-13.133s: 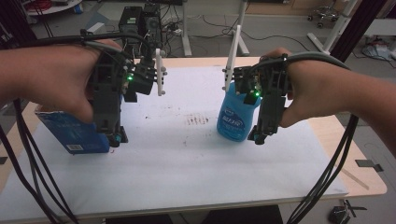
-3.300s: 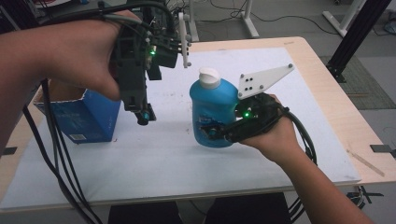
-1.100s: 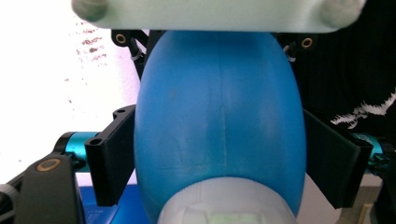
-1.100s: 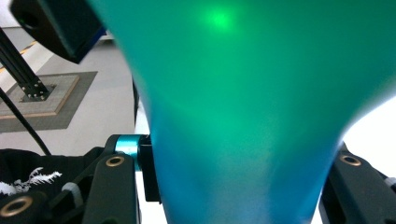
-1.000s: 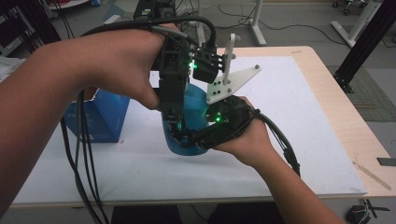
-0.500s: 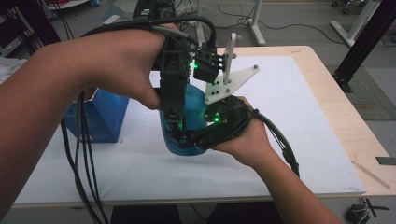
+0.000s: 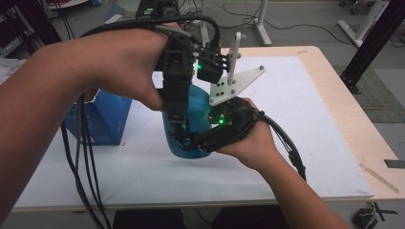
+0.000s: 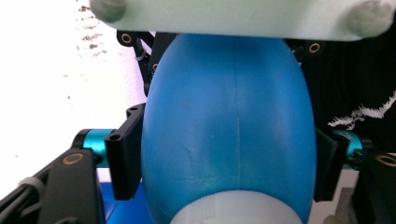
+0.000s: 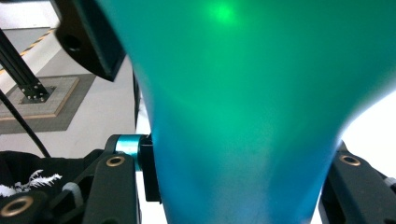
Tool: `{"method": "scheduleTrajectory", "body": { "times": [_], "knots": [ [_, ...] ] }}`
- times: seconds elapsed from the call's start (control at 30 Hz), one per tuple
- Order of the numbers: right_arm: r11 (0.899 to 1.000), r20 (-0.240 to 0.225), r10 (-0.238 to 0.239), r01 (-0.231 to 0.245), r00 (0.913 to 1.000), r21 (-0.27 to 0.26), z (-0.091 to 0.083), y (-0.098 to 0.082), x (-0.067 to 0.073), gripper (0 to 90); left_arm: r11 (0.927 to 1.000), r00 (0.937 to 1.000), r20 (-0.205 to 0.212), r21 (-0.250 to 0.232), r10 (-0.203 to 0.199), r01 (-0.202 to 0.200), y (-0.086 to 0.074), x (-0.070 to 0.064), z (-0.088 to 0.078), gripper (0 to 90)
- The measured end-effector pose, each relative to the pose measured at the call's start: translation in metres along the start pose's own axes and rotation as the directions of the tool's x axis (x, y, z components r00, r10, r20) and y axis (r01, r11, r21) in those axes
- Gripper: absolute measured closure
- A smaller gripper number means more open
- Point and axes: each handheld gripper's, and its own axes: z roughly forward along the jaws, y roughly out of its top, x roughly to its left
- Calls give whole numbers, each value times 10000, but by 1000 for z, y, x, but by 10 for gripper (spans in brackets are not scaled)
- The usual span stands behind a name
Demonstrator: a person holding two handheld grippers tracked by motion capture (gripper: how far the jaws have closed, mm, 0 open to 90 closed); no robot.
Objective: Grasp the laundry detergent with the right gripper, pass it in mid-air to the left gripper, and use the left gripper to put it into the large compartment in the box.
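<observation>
Both grippers clamp the rounded blue plastic bottle (image 7: 191, 129) mid-table: left gripper (image 7: 179, 121) from twelve o'clock, right gripper (image 7: 198, 140) from four; blue box (image 7: 102, 119) sits at nine; cap seemingly unopened

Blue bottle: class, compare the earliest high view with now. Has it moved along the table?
Yes. The bottle has gone from the table's right half toward its left, and now sits close beside the blue box.

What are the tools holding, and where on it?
Both hold the blue bottle: the left tool squeezes its body near the cap, the right tool lower down.
</observation>
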Motion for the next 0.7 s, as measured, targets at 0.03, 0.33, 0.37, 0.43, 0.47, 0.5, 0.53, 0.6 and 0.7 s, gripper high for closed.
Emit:
{"method": "scheduleTrajectory", "body": {
  "times": [0.03,0.33,0.37,0.43,0.47,0.5,0.53,0.6,0.7],
  "knots": [
    [10000,5,0,0,10000,-2,0,0,0,447,10000,10000,-7,6,4,-4,0,0,0,301],
    [10000,-17,-43,43,10000,-83,0,0,0,447,9999,9998,137,100,-137,136,1,1,-3,387],
    [9999,-10,-43,43,10000,-100,0,0,0,448,9997,9998,119,177,-154,152,1,1,-3,388],
    [9999,-45,-39,39,10000,-146,-1,1,0,447,9998,9998,94,143,-160,159,2,0,-5,389],
    [9998,-56,-35,34,10000,-190,-1,1,0,444,9998,9998,90,137,-164,162,2,0,-5,389],
    [9998,-56,-35,34,10000,-190,-1,1,0,444,9998,9998,90,137,-164,162,2,0,-5,390],
    [9997,-64,-33,31,10000,-229,-1,1,0,440,9997,9998,99,142,-195,194,2,0,-6,390],
    [9994,-113,-142,138,9998,-329,-3,2,0,426,9996,9995,156,73,-272,271,3,0,-8,391],
    [9984,-181,-239,230,9995,-514,-6,3,0,361,9996,9996,198,179,-224,220,4,0,-7,391]
  ]
}}
